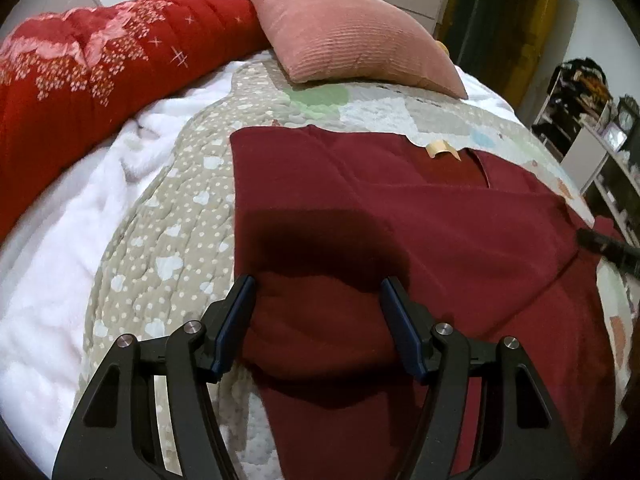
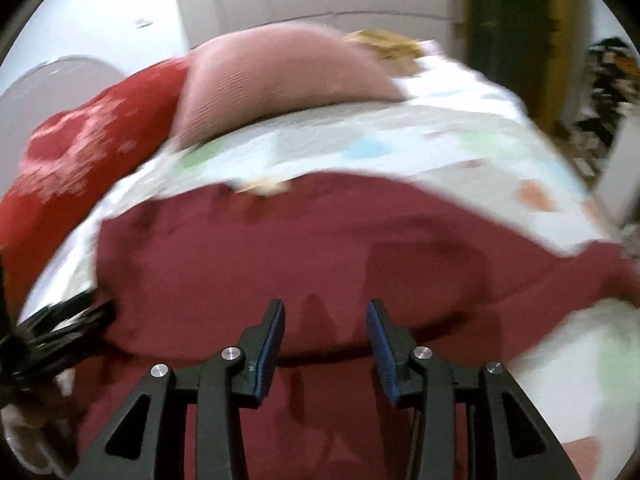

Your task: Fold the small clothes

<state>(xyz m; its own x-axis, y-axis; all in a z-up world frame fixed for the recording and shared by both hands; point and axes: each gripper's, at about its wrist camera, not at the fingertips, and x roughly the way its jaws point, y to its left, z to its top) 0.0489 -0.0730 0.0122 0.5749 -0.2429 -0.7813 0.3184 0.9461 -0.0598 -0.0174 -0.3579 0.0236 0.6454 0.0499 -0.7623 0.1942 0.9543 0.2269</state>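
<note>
Both the left tongs [image 1: 318,312] and right tongs [image 2: 326,340] gape empty over the dark red fabric garment [image 1: 400,216] on the bed's quilt [image 1: 168,216]; a careless grab could rumple its fold.

Maroon garment [image 1: 400,220] on a cloud-patterned beige quilt [image 1: 168,240], pink pillow [image 1: 344,36].

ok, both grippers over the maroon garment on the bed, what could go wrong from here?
1. The right gripper is open with nothing between its pads; its view is motion-blurred, so a hasty grab may miss the edge.
2. The maroon garment already bunches between the left gripper fingers, risking a lumpy fold.
3. The pink pillow sits beyond the collar, where a far fold could snag.
</note>
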